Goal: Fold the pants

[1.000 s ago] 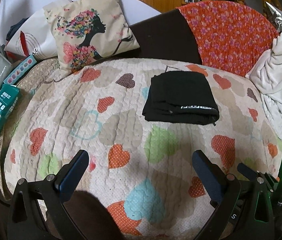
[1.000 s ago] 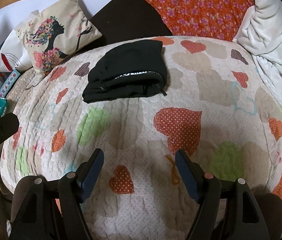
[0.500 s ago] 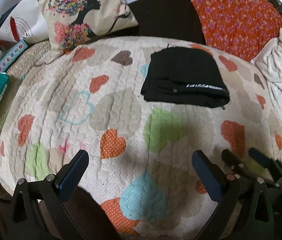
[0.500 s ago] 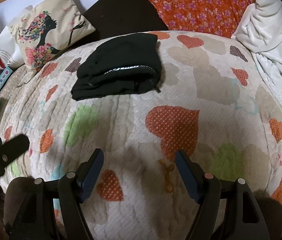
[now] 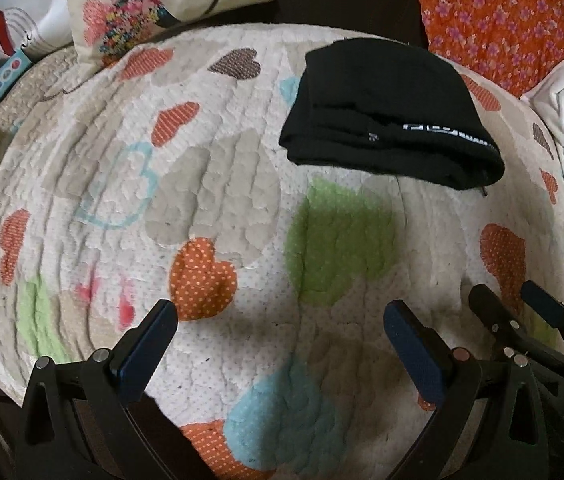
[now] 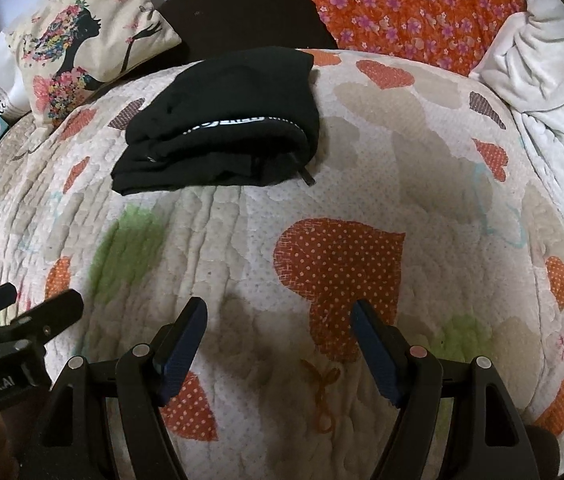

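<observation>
Both tongs (image 5: pixel 280 322) (image 6: pixel 278 320) dipped lower, agape over quilt (image 5: pixel 210 184).

The black pants (image 5: pixel 389 116) (image 6: pixel 222 124) are seen folded into a compact, thick rectangular bundle, laid flat on the heart-patterned quilt (image 5: pixel 218 184) (image 6: pixel 361 152) toward its far side. A white-lettered band is shown along the top fold, and a small zipper pull is seen protruding at the near right corner

Both tongs are sinking toward the heart-print quilt (image 5: pixel 210 184); the left tongs (image 5: pixel 282 320) are tilting steeper, the right tongs (image 6: pixel 278 316) are sliding in beside them, seemingly nearer the folded black pants (image 5: pixel 385 120).
</observation>
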`<state>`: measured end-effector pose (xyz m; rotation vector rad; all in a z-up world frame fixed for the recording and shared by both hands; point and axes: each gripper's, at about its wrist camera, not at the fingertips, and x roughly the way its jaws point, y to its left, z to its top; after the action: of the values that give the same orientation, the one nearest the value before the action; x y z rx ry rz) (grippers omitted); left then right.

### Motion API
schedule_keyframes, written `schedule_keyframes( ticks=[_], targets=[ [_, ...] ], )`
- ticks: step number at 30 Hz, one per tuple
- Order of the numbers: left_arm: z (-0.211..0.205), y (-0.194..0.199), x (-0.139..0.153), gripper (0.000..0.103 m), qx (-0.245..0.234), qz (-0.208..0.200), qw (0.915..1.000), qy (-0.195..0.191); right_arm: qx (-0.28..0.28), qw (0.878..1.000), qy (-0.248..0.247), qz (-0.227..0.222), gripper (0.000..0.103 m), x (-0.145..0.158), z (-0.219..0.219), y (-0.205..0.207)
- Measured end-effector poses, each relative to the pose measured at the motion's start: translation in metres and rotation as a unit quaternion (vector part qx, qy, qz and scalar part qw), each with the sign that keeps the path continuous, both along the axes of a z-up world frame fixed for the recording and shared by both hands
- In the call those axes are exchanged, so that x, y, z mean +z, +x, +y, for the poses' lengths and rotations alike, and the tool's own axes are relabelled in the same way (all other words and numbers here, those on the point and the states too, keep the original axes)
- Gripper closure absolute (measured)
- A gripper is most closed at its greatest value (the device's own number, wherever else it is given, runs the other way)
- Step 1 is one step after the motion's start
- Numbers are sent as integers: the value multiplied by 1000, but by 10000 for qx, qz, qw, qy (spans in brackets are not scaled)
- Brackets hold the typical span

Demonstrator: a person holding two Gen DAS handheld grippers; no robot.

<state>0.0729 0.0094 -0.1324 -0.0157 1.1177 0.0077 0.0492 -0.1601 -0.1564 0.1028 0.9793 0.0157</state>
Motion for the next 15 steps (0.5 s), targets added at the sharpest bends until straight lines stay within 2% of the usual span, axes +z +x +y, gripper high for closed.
schedule_keyframes(
  ticks=[7,15],
  targets=[
    [-4,11,-12,0,-31,99,9999,-33,-20,10000,-13,54,24,-8,-2,5],
    [-10,29,-17,0,-83,-29,9999,-111,-66,9999,-119,-29,24,-12,-7,15]
  ],
)
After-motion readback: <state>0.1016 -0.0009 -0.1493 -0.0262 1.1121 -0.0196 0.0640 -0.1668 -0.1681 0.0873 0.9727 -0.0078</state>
